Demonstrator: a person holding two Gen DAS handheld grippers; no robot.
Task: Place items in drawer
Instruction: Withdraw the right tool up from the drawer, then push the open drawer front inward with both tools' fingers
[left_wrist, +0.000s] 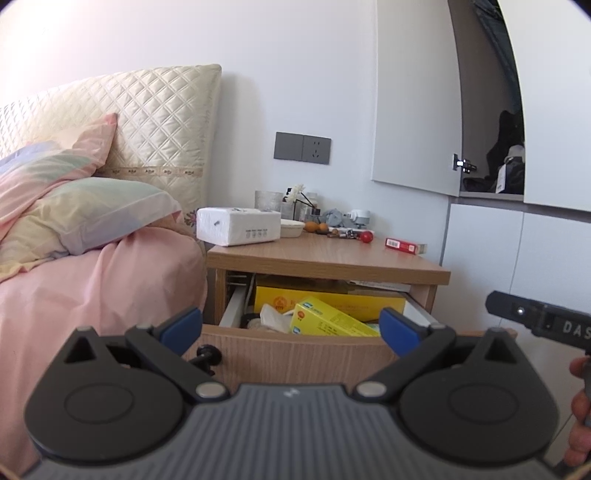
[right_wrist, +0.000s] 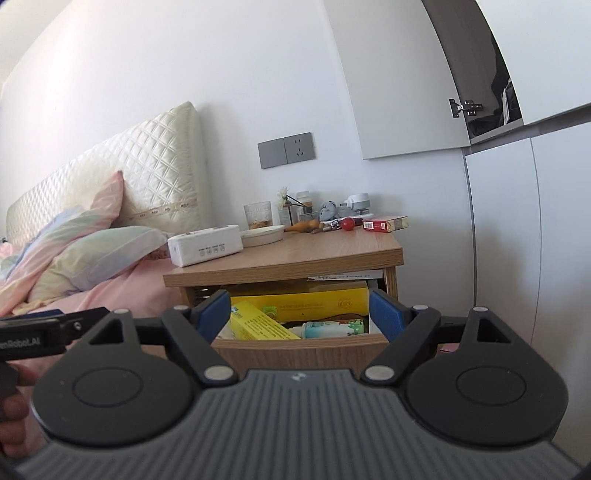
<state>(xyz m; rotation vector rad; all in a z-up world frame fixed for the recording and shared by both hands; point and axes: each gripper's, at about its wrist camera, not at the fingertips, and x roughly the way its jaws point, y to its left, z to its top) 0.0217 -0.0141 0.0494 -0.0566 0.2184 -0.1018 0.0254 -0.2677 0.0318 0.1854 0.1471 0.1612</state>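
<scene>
Two grippers, left gripper (left_wrist: 291, 324) and right gripper (right_wrist: 298, 311), are hovering wide-jawed and empty before one open drawer (left_wrist: 291, 354) holding two yellow boxes (left_wrist: 332, 319), while one red box (left_wrist: 404, 245) is lying on the nightstand (left_wrist: 332, 258).

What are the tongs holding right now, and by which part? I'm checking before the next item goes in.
Nothing. The left tongs and right tongs both stand open and empty in front of the open drawer.
</scene>
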